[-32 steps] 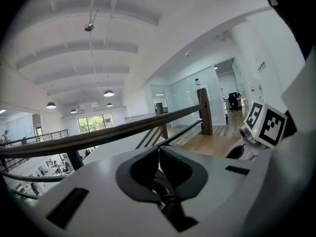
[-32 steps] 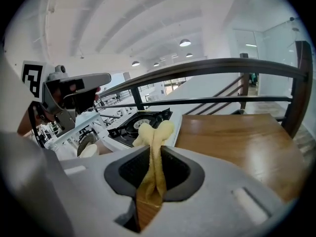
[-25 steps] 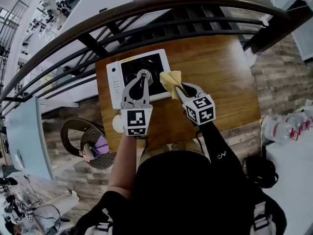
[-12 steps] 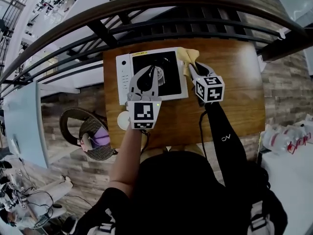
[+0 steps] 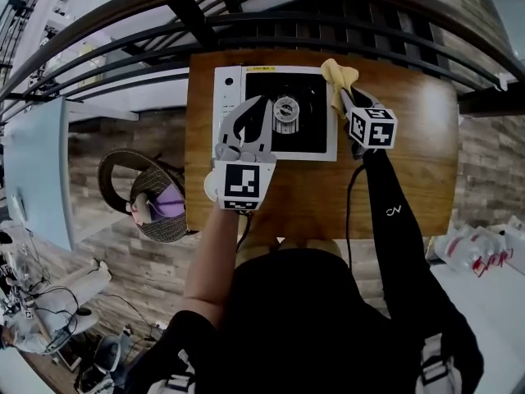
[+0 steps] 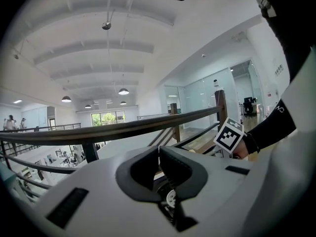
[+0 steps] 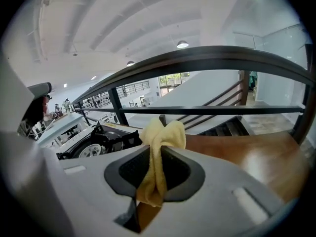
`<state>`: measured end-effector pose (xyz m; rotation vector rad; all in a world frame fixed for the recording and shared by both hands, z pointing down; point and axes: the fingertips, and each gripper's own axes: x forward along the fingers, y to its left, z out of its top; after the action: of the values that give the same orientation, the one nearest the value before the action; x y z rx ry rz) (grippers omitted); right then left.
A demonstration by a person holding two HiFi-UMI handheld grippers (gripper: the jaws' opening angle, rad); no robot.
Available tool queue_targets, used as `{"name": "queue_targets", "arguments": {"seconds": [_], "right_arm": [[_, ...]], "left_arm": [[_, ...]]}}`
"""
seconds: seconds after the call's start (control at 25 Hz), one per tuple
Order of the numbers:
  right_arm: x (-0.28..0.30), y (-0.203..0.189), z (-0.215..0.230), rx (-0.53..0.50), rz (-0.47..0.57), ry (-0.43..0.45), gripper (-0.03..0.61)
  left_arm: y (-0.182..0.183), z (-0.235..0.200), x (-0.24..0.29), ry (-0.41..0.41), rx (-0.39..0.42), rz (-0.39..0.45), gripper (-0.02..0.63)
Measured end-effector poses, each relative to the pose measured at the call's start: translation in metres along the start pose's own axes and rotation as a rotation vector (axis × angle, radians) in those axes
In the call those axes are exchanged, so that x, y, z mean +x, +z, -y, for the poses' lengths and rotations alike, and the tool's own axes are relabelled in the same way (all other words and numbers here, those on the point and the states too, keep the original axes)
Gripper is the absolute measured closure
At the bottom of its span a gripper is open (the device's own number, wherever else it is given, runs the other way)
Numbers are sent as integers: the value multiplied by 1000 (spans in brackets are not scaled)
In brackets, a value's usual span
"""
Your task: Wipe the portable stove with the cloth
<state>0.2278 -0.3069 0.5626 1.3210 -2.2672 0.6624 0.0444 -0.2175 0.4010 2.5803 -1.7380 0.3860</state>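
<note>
The portable stove [image 5: 232,97] is white with a black top and a round burner [image 5: 285,109]; it sits at the far left of the wooden table [image 5: 410,154]. My left gripper [image 5: 262,103] hangs over the stove just left of the burner, its jaws shut with nothing seen between them. At the stove's far right corner, my right gripper [image 5: 343,95] is shut on the yellow cloth [image 5: 338,75]. In the right gripper view the cloth [image 7: 160,152] bunches up out of the gripper [image 7: 160,125], with the stove [image 7: 98,142] to its left.
A dark railing [image 5: 246,23] runs right behind the table's far edge. A small white round thing [image 5: 210,185] lies at the table's front left, half hidden by the left gripper. A wicker seat [image 5: 148,208] stands on the floor to the left.
My right gripper has carried the cloth along the stove's right edge to its far right corner. The left gripper's tip has shifted from over the burner to just left of it.
</note>
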Motion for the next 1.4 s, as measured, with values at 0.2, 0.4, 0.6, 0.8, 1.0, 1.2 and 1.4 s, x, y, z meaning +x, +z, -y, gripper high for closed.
{"name": "queue_targets", "arguments": {"seconds": [0.2, 0.4, 0.6, 0.8, 1.0, 1.2, 1.4], "right_arm": [[-20, -27, -22, -13, -26, 39, 508], [-52, -63, -43, 1, -41, 69, 508], [-90, -99, -64, -3, -69, 102, 508], [-119, -132, -86, -9, -97, 142, 508], [-131, -136, -90, -30, -67, 102, 508], [-152, -152, -88, -5, -75, 29, 508], [-142, -166, -105, 20, -121, -3, 508]], "left_arm": [[0, 3, -5, -22, -7, 24, 600], [-4, 15, -10, -40, -7, 27, 600], [-11, 30, -21, -45, -5, 17, 600], [-19, 39, -35, -35, -15, 7, 600], [-23, 31, -55, -14, -19, 16, 600], [-29, 23, -75, -44, -13, 17, 600], [-39, 2, -85, -67, -13, 4, 600]]}}
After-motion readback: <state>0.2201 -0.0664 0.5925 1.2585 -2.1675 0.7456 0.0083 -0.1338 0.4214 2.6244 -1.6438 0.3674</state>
